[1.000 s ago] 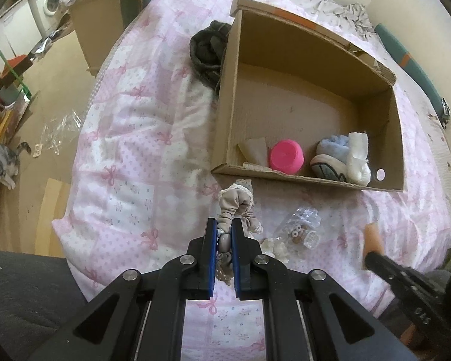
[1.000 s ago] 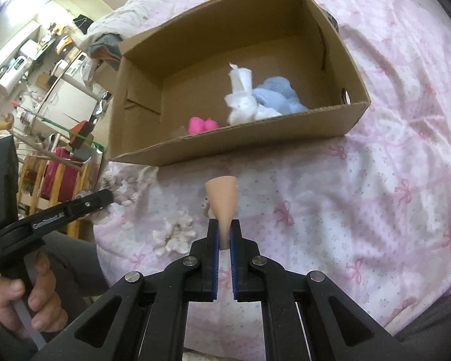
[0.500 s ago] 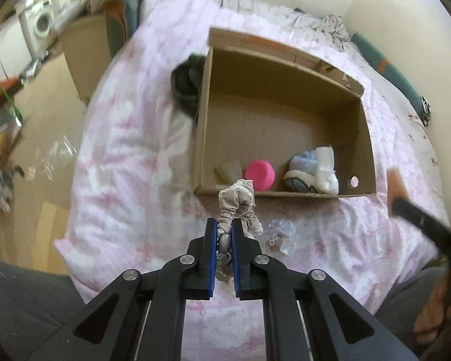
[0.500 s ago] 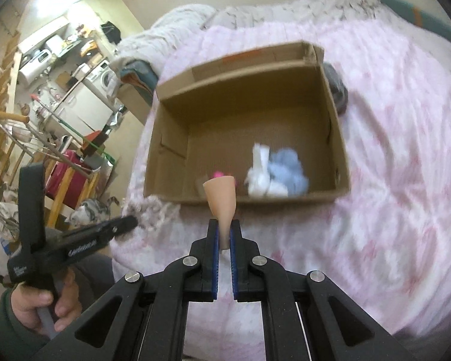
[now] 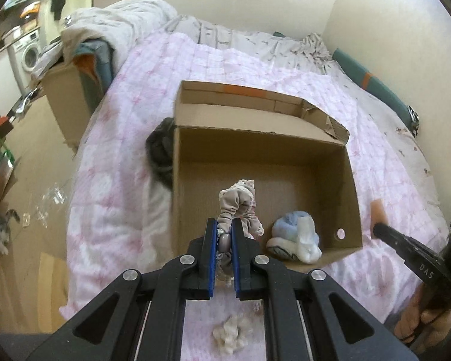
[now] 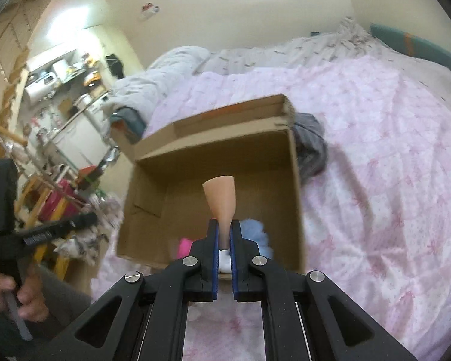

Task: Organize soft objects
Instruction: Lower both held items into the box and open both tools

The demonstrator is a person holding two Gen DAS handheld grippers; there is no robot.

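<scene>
Over the cardboard box (image 5: pixel 354 180), at 6 o'clock, we tilt both tools downward: left gripper (image 5: pixel 224 234) clamps a beige scrunchie (image 5: pixel 237 204), right gripper (image 6: pixel 224 234) a peach sponge (image 6: pixel 221 201).

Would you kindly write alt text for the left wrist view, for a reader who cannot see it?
The left gripper, shut on a beige frilly scrunchie, is raised in front of an open cardboard box on a pink quilt. Inside the box lies a blue-and-white soft bundle; at the right edge, the right gripper holds a peach sponge.
</scene>
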